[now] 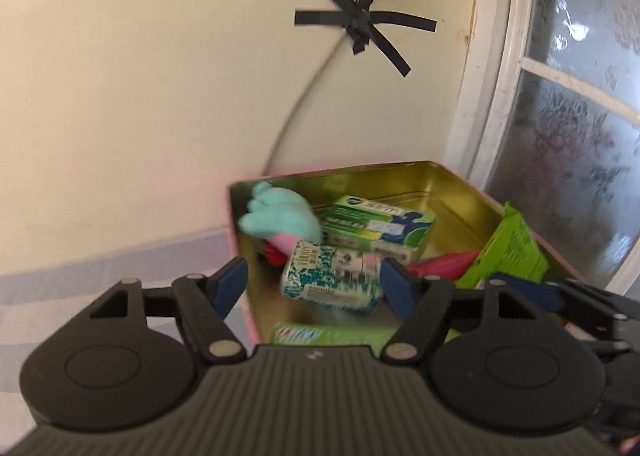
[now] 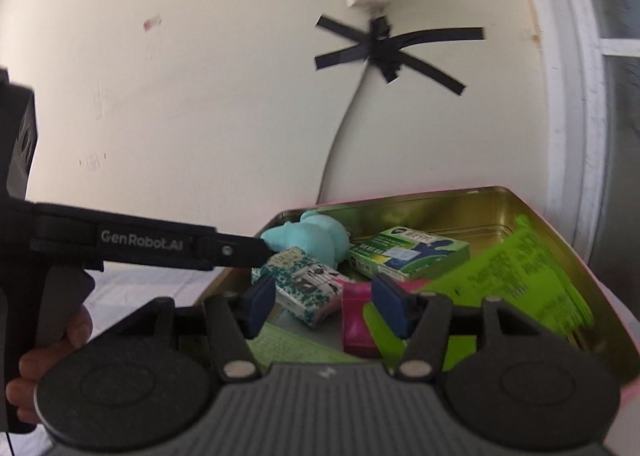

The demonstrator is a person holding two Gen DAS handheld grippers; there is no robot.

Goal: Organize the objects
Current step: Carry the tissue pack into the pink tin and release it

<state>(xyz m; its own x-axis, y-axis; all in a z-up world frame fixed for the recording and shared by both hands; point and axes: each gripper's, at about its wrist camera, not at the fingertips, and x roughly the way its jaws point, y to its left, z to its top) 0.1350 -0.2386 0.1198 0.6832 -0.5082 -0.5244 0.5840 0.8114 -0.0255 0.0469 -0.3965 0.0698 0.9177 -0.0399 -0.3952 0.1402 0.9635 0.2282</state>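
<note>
So the tin sits low and centre-right in both views, lid off, already packed with the stuff you're sorting. The teal patterned box lies tilted in the middle of the pile. It looks like light cardboard, so I'd take it across its short sides and go easy, since it'll crush or skid if you pinch the glossy faces hard. The soft toy up in the tin's far-left corner is squishy and forgiving, grab it anywhere. The green box behind it is stiff and flat-sided, easy. That lime packet leaning on the right wall looks floppy and slick, so I'd pick it up by an edge. The pink pouch is half buried.

Your left gripper hangs over the near rim with jaws apart and the teal box seen between them; the pads aren't pressing on it as far as I can tell. Your right gripper is apart too, empty, just over the pink pouch. Behind it all, taped cable on the wall, window on the right.
</note>
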